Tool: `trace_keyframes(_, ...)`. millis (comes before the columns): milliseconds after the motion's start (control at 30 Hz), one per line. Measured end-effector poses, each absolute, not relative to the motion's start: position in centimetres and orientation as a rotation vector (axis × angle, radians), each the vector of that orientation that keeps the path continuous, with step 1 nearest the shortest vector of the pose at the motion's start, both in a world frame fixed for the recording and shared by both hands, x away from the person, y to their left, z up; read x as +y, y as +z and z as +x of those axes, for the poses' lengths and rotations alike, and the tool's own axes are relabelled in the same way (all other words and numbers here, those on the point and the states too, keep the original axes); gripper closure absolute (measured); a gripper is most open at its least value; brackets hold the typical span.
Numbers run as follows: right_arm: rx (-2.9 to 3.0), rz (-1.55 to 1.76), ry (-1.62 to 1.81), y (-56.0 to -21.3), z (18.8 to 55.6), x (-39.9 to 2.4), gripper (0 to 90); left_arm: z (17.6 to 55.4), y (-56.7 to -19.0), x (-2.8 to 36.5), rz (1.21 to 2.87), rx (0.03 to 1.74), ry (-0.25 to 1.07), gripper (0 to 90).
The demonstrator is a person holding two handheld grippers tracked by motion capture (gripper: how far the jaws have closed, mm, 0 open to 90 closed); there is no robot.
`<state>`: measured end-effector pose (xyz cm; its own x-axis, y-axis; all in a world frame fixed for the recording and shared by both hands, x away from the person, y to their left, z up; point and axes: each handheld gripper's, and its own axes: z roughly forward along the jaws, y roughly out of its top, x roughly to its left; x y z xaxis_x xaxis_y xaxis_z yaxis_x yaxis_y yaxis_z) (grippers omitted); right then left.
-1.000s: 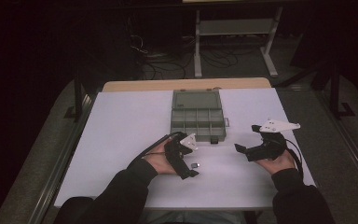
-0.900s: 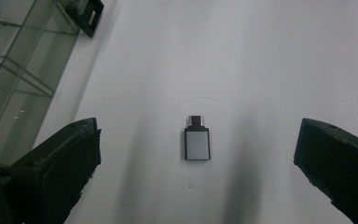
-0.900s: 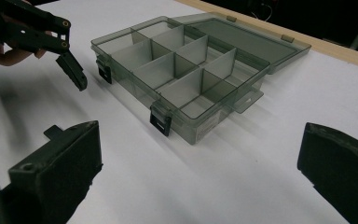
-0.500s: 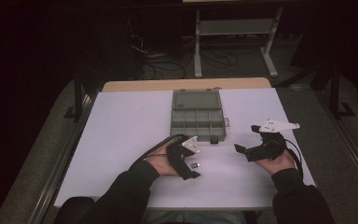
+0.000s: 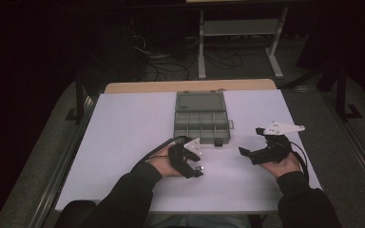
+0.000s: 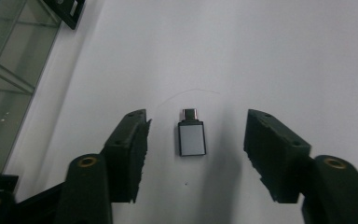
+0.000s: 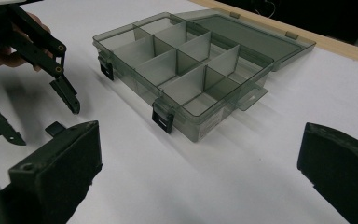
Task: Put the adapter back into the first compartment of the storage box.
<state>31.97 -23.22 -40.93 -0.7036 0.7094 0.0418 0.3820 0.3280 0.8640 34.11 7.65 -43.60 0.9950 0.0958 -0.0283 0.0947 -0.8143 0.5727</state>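
Fingers (image 6: 126, 149) of the left gripper (image 6: 193, 156) are seen on either side of a small silver adapter (image 6: 191, 138), which lies flat on the white worktop (image 6: 270, 56); they have just been closing, yet a gap is left on both sides and the adapter is not touched. In the high view the left gripper (image 5: 196, 170) is held near the front of the worktop (image 5: 123, 142), with the adapter (image 5: 198, 167) at its tip. A grey compartment box (image 5: 201, 122) is set behind it, lid laid open. Fingers (image 7: 60, 172) of the right gripper (image 7: 200, 172) are spread wide with nothing between them, well apart from the adapter and pointed toward the box (image 7: 186, 65).
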Motion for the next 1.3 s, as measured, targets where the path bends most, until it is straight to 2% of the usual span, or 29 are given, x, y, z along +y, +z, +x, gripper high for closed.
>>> trace_keyframes(367, 2.259, 0.966, 1.322, -41.0, 32.0, -23.2, 0.0, 34.5, -43.9, 7.6, 2.526, 0.146, 0.014, 66.1)
trace_keyframes(633, 2.259, 0.968, 1.323, -41.0, 32.0, -23.2, 0.0, 35.1, -43.9, 8.0, 2.519, 0.142, -0.039, 75.8)
trace_keyframes(1300, 2.254, 0.968, 1.331, -40.9, 32.0, -23.3, 0.0, 35.7, -42.8, 8.0, 2.521, 0.131, -0.031, 76.1)
